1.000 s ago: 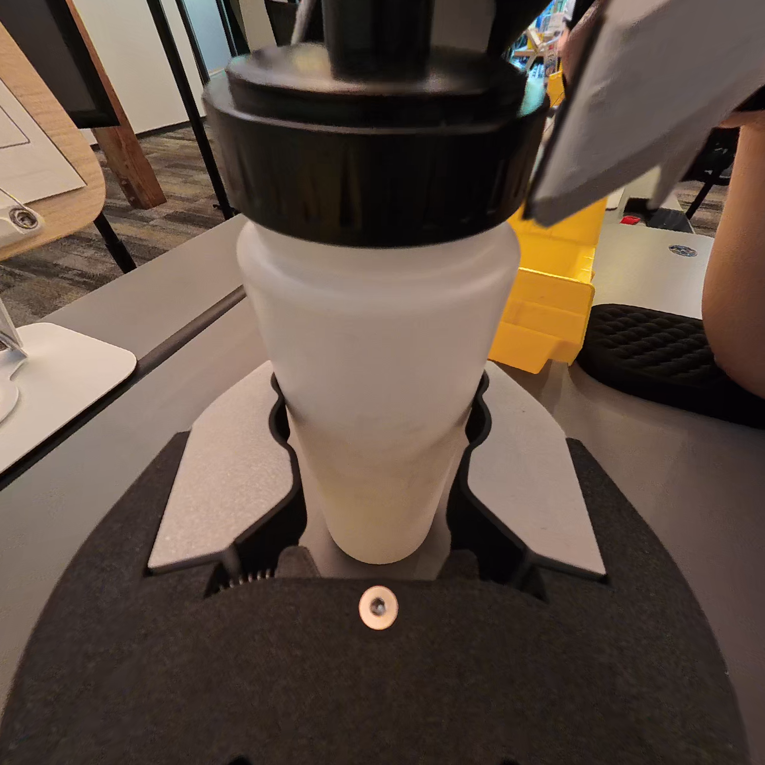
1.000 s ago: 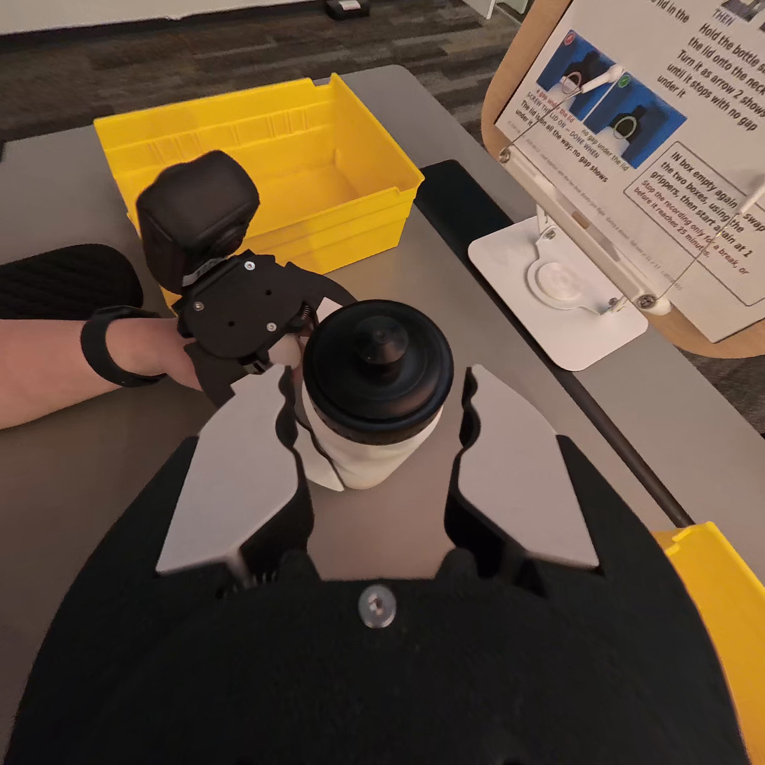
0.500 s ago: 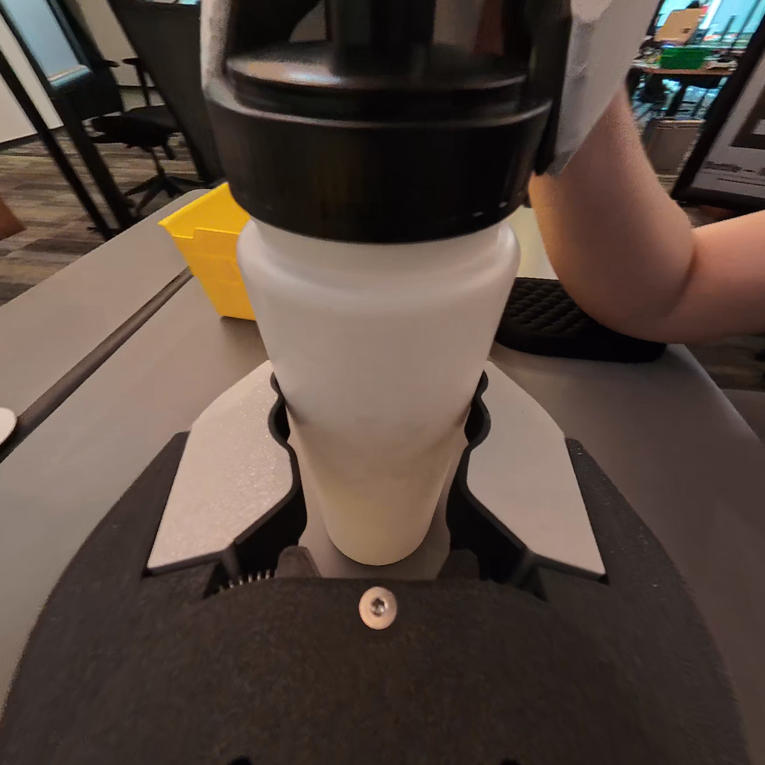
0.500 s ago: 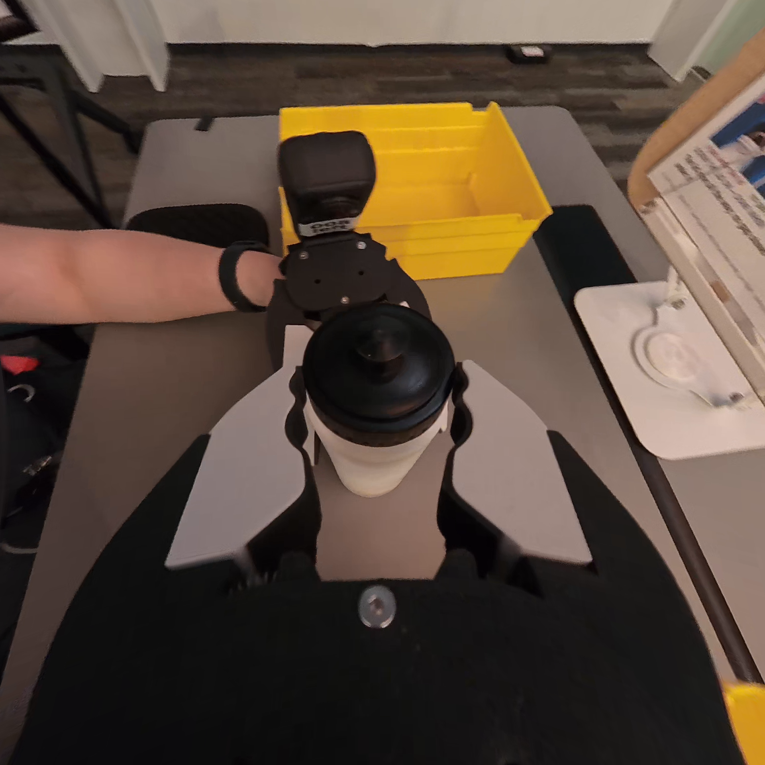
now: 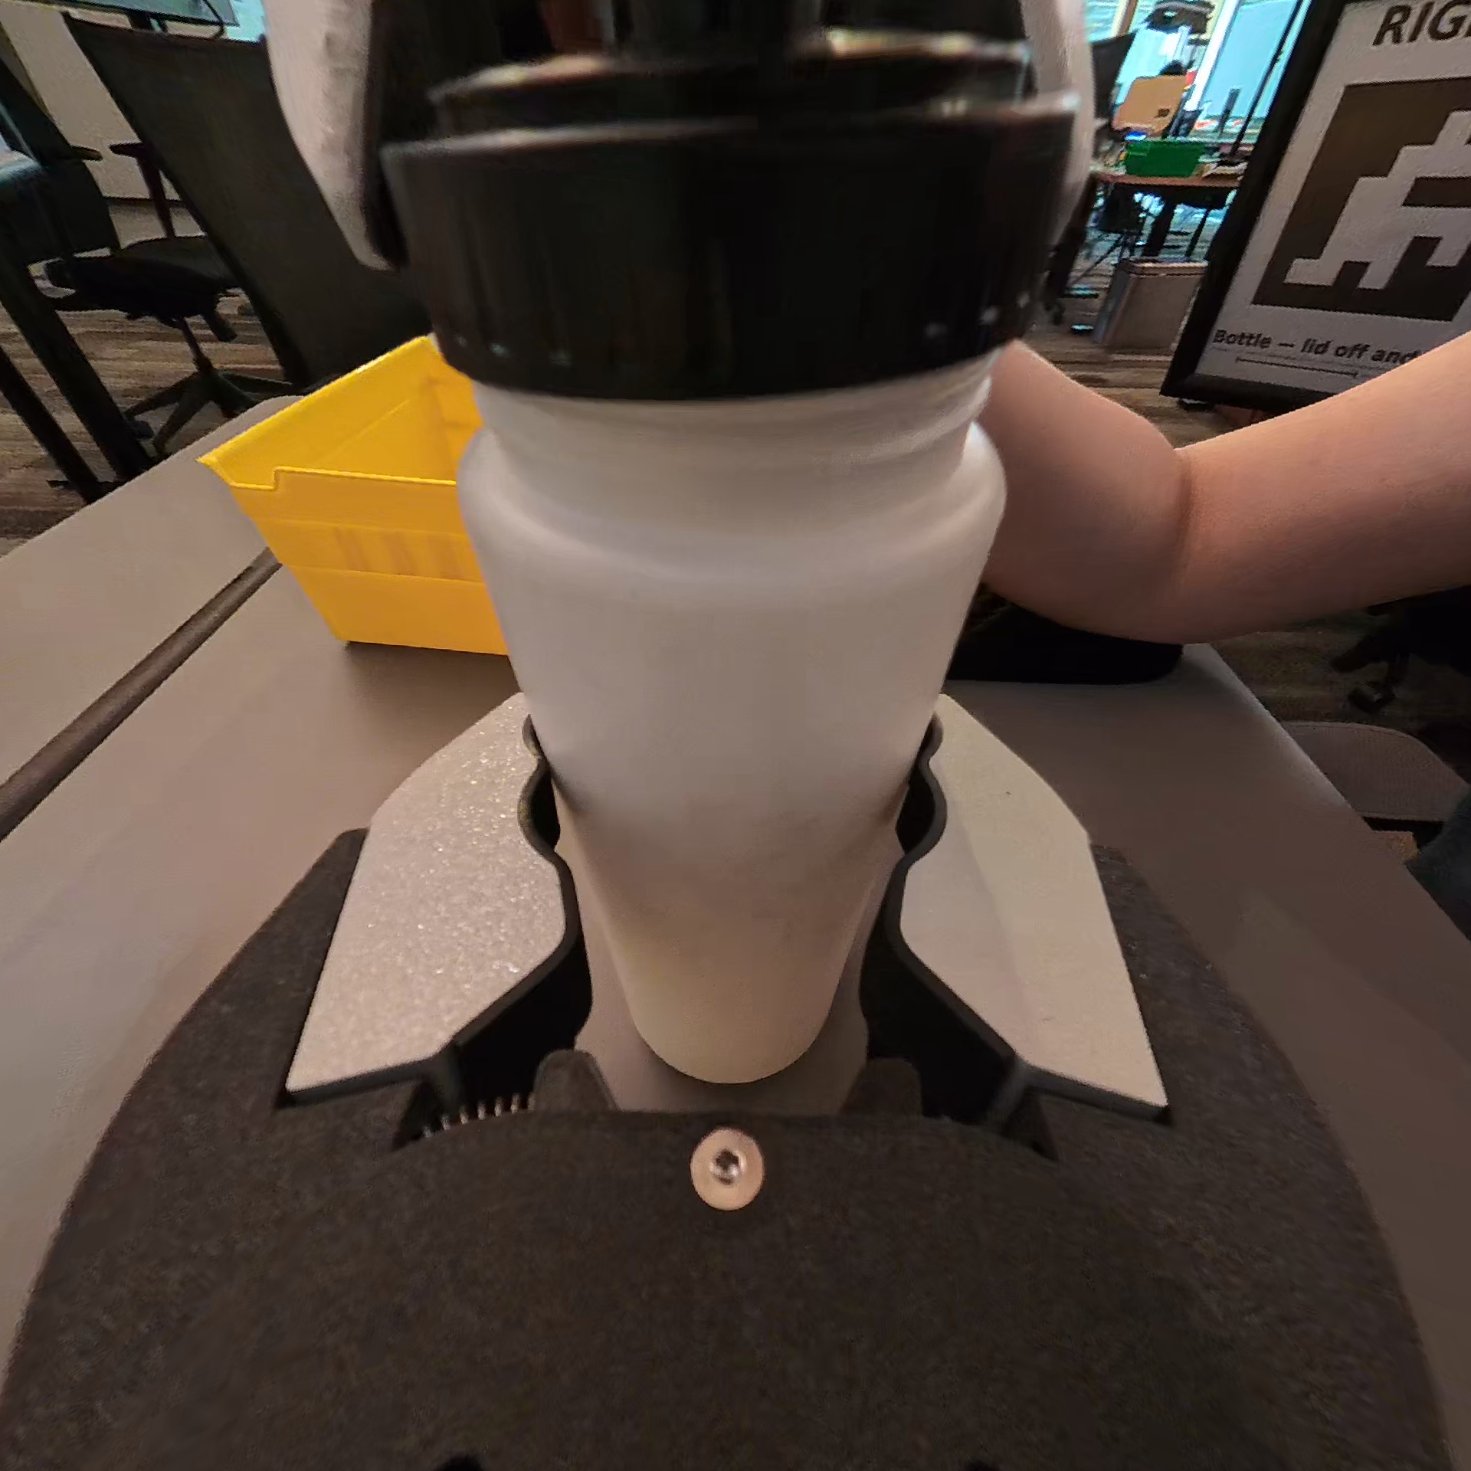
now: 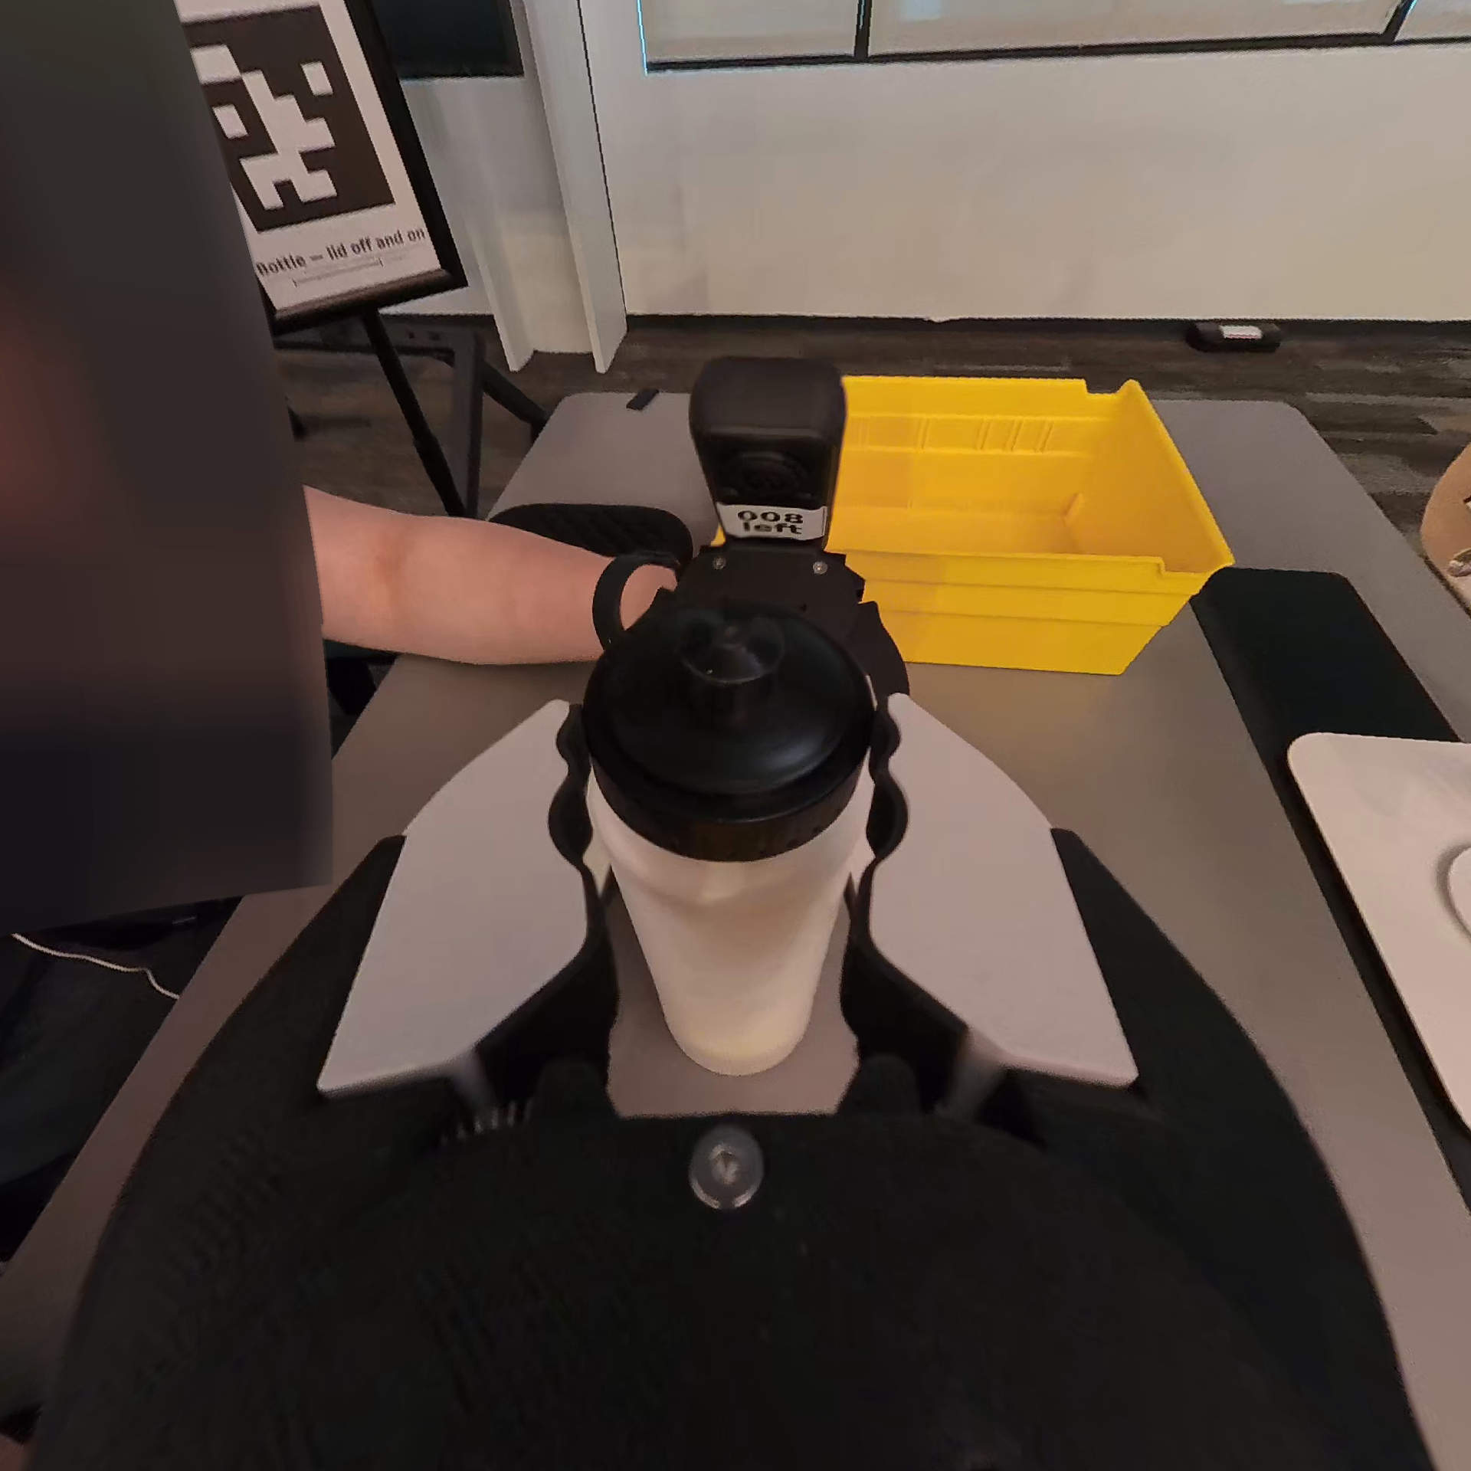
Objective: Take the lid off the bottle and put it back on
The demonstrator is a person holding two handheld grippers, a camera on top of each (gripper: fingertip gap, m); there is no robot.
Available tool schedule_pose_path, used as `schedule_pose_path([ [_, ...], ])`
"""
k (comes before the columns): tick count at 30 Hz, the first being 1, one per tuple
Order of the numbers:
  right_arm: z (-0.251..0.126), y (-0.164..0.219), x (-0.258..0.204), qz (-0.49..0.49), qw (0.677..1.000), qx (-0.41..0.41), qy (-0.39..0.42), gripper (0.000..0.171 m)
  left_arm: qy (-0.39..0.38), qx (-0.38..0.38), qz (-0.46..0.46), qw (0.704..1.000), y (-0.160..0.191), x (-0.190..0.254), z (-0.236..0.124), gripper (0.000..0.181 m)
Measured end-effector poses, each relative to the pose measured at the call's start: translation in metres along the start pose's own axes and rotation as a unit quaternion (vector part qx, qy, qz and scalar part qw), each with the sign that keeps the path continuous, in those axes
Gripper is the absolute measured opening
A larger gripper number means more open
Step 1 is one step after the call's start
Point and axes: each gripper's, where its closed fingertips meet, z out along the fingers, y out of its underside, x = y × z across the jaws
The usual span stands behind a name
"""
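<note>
On grey table [image 5: 119, 836]: left tool [image 5: 728, 804] clamps bottle [image 5: 732, 676] body; right tool [image 6: 726, 784] closed around lid [image 6: 724, 756].

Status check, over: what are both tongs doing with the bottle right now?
Left tongs shut on bottle body, upright on table. Right tongs shut on lid, still on the neck. Nothing in the way.

My left view blurs the lid [image 5: 716, 239] (top cropped); the bottle [image 5: 732, 716] hides my tool's pads.
</note>
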Motion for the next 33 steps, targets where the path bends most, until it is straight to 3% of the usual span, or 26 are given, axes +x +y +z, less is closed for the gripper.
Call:
schedule_pose_path([
  [17,0.002,0.003,0.013,-0.029,0.998,-0.010,0.050,0.069,-0.049,-0.008,-0.005,0.999,0.001,-0.016,-0.002,0.086],
  [23,0.000,0.003,0.037,0.005,0.991,-0.021,0.130,0.069,-0.151,-0.013,-0.023,0.988,0.002,-0.046,-0.007,0.086],
  [29,0.006,0.002,0.068,0.061,0.970,-0.009,0.234,0.069,-0.281,-0.008,-0.052,0.958,0.004,-0.078,-0.021,0.085],
  [33,0.011,-0.001,0.075,0.067,0.962,0.009,0.265,0.069,-0.297,-0.009,-0.059,0.953,0.004,-0.083,-0.025,0.085],
])
